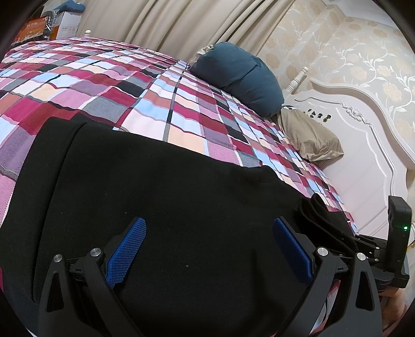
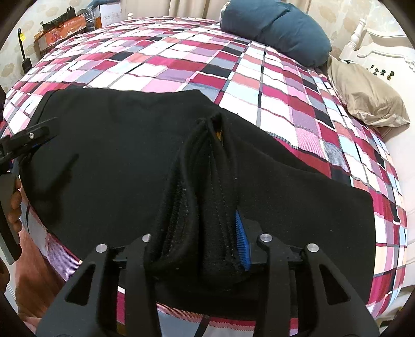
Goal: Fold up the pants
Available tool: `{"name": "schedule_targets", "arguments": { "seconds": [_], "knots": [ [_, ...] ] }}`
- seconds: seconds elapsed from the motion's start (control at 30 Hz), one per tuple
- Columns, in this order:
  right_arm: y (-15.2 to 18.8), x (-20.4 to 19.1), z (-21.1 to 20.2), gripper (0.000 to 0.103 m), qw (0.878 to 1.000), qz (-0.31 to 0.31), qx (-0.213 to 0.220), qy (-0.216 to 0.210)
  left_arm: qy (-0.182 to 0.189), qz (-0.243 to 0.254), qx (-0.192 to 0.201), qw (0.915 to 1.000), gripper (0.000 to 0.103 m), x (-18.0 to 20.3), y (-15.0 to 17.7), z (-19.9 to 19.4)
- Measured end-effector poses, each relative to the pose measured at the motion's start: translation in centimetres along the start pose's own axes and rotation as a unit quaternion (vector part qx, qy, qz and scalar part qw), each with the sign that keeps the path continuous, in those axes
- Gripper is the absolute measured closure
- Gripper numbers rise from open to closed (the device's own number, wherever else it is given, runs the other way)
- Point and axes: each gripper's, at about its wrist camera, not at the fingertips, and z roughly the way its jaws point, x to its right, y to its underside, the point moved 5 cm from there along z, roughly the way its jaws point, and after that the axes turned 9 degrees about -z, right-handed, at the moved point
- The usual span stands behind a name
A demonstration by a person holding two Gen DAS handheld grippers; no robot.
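Black pants (image 1: 168,186) lie spread on the plaid bedspread (image 1: 129,85) near the bed's front edge. My left gripper (image 1: 207,248) is open, its blue pads (image 1: 127,248) wide apart just above the flat black cloth, holding nothing. My right gripper (image 2: 199,238) is shut on a bunched, thick fold of the pants (image 2: 202,197), the waistband end, lifted into a ridge; one blue pad (image 2: 241,241) shows, the other is hidden by cloth. The left gripper also shows in the right wrist view (image 2: 28,140), at the pants' left edge. The right gripper shows in the left wrist view (image 1: 389,243), at the right.
A dark blue pillow (image 1: 238,75) and a tan pillow (image 1: 308,134) lie at the head of the bed by the white headboard (image 1: 363,145). Boxes (image 2: 64,28) stand beyond the far corner. Curtains (image 1: 168,23) hang behind.
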Motion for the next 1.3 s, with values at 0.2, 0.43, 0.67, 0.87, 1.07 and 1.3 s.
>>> {"name": "schedule_targets", "arguments": {
  "seconds": [0.2,0.43,0.67,0.87,1.07,1.3],
  "knots": [
    [-0.3,1.4,-2.5,0.038,0.999,0.018,0.032,-0.005,0.001,0.001,-0.001,1.0000,0.006,0.0,0.0,0.1],
    [2.2,10.4,-5.6,0.030,0.979,0.143,0.080,-0.119,0.000,0.007,-0.005,1.0000,0.006,0.0,0.1,0.0],
    [8.0,23.3,-6.5,0.030,0.935,0.301,0.116,-0.148,-0.007,0.021,-0.009,0.9997,0.006,0.2,0.2,0.2],
    [10.9,26.9,-3.3,0.030,0.922,0.338,0.092,-0.165,-0.014,0.031,-0.010,0.9994,0.006,0.2,0.3,0.4],
    [11.4,28.0,3.9,0.039,0.866,0.393,0.070,-0.301,-0.023,0.036,-0.015,0.9990,0.006,0.3,0.3,0.5],
    [11.5,28.3,6.1,0.080,0.848,0.395,0.080,-0.343,-0.030,0.044,-0.017,0.9984,0.005,0.4,0.4,0.6]
  ]
}}
